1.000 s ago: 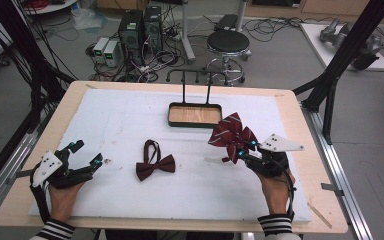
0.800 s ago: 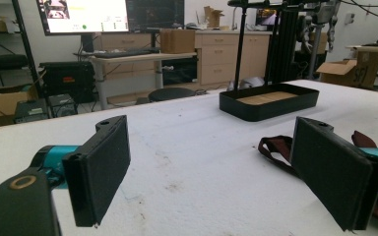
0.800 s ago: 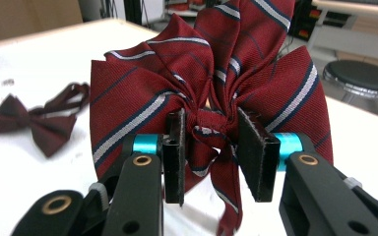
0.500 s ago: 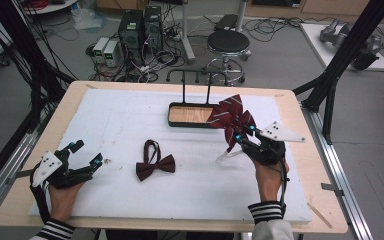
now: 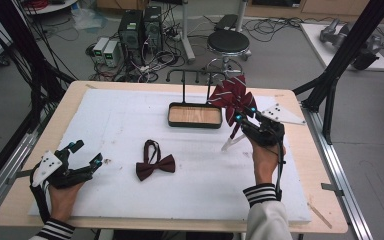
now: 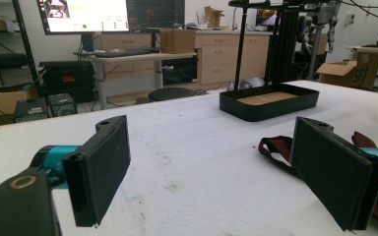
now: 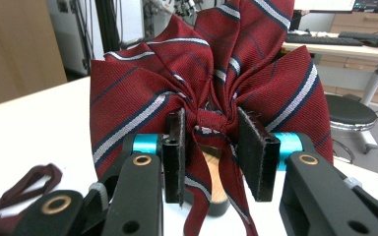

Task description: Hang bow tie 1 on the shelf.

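High view shows the table [image 5: 40,200] with its white mat [image 5: 130,125]; far of centre sits a black tray [image 5: 195,116] with a wooden floor and a rack [image 5: 184,82] rising behind it, a bar with hooks on top; near and left of centre the plain bow tie [image 5: 155,166] lies flat on the mat with its strap looped behind; the striped bow tie [image 5: 234,96] is up in the air at the right, just beside the tray's right end and close to the rack bar. Right gripper [image 5: 244,112] holds that striped bow, its jaws pinched narrow on the knot [image 7: 211,123], as the right gripper view makes plain, with the fans spread above and a tail hanging below; a white strip [image 5: 231,142] trails under it toward the mat. Left gripper [image 5: 84,152] rests at the near left edge, jaws wide and holding nothing, the plain bow just beside its right pad [image 6: 332,172] in the left gripper view. The step in hand looks like carrying the striped bow to the rack; next it likely needs its strap brought over a hook before the pinch is let go; where the strap hangs I cannot tell.
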A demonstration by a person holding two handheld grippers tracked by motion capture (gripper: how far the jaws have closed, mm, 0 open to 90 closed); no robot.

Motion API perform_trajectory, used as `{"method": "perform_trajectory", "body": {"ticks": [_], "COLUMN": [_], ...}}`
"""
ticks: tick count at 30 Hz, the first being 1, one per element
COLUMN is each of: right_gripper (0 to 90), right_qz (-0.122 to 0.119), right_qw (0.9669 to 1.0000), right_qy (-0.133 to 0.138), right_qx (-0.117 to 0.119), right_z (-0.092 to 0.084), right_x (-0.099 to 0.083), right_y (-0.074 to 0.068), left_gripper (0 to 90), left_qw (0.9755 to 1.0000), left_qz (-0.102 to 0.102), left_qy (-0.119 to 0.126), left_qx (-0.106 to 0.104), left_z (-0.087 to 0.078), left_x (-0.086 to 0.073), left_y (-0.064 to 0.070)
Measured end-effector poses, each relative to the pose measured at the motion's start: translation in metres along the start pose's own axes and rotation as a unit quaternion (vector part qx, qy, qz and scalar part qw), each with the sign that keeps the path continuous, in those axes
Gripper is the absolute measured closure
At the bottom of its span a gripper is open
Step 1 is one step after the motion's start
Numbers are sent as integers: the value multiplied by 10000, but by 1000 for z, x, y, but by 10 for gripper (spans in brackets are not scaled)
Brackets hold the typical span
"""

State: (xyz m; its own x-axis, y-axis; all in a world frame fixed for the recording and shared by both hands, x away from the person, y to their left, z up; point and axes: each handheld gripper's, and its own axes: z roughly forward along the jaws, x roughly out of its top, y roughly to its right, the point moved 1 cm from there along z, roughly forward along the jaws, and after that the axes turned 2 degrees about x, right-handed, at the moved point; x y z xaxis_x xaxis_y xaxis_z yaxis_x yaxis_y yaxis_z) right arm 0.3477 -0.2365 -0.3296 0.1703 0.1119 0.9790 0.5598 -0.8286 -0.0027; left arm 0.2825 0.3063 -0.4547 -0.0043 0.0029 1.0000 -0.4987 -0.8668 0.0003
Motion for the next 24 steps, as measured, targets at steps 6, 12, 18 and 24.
{"method": "perform_trajectory", "body": {"ticks": [6,12,18,24], "right_gripper": [662,662,662,662], "right_qz": [128,81,26,-9], "right_qw": [9998,9998,9998,9998], "right_qy": [111,134,126,136], "right_qx": [-91,-150,-169,-171], "right_z": [9,18,31,45], "right_x": [8,20,29,37], "right_y": [8,14,17,20], "left_gripper": [159,159,159,159], "left_qw": [10000,10000,10000,10000], "left_qz": [-3,-4,-3,-8], "left_qy": [-2,-2,-7,-14], "left_qx": [-1,-2,-2,-7], "left_z": [0,0,0,0], "left_x": [0,0,0,0], "left_y": [0,0,0,0]}}
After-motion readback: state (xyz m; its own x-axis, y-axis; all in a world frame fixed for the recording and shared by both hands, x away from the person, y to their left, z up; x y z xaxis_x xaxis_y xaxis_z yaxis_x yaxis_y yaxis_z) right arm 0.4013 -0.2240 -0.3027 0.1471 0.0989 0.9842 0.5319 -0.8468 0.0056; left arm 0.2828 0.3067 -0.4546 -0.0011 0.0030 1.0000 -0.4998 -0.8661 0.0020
